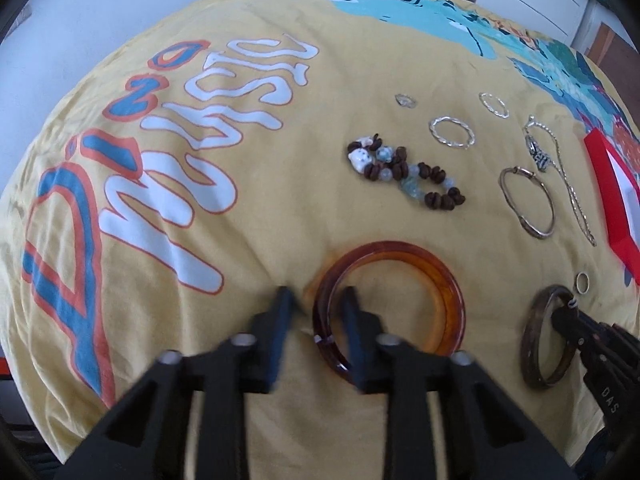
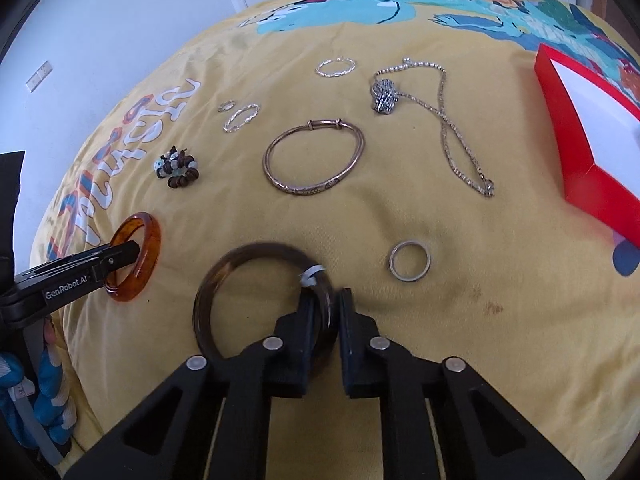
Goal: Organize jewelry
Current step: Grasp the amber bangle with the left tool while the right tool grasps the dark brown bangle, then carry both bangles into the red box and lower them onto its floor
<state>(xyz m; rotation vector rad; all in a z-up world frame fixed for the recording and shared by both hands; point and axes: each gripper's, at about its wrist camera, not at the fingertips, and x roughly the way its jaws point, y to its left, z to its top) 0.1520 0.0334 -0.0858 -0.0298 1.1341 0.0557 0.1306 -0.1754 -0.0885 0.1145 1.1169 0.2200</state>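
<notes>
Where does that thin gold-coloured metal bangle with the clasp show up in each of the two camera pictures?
Left wrist view: the thin gold-coloured metal bangle lies right of centre.
Right wrist view: the same bangle lies near the middle.
Shared landmark: the silver chain necklace with a pendant, beside it toward the red box.

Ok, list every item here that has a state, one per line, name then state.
left gripper: fingers shut on the amber bangle
amber bangle: gripped at its rim, resting on the cloth
right gripper: fingers shut on the dark bangle
dark bangle: gripped at its rim, tag attached
red box: open, interior white
chain necklace: lying loose, not in the box
gold bangle: flat on the cloth, untouched
</notes>
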